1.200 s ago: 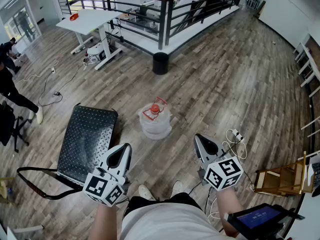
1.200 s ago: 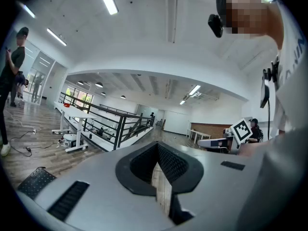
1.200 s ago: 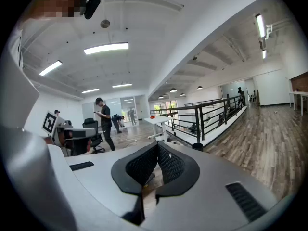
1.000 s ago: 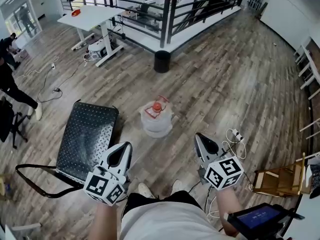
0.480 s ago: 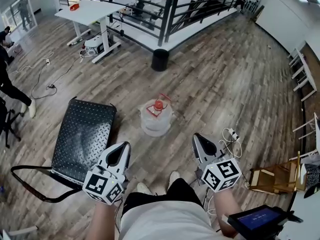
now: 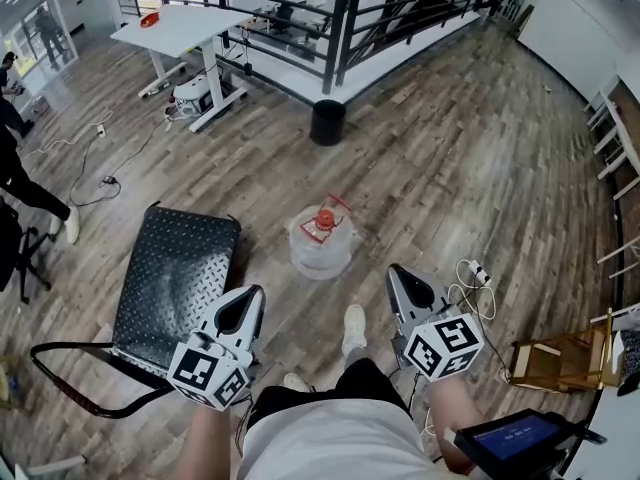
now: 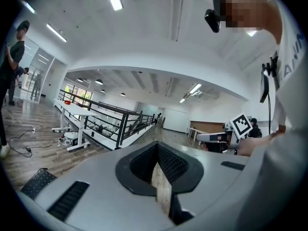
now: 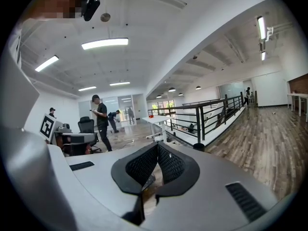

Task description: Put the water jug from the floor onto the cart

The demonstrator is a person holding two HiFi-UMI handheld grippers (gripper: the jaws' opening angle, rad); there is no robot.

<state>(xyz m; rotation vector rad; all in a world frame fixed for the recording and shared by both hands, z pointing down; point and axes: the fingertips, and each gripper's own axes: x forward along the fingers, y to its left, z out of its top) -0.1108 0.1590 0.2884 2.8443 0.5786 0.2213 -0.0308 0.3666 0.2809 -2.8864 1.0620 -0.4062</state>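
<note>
Water jug (image 6: 321, 240) upright on floor (image 6: 450, 168) just right of cart (image 6: 175, 278), looks heavy, rigid, slick-sided, best taken at red-capped neck (image 6: 323, 220); left gripper (image 6: 243, 308) and right gripper (image 6: 403, 286) near cart's close end, jaws pressed together, empty.

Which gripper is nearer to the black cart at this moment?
Left. The left gripper hangs by the near right corner of the cart; the right gripper is well off to the right, past the water jug.
</note>
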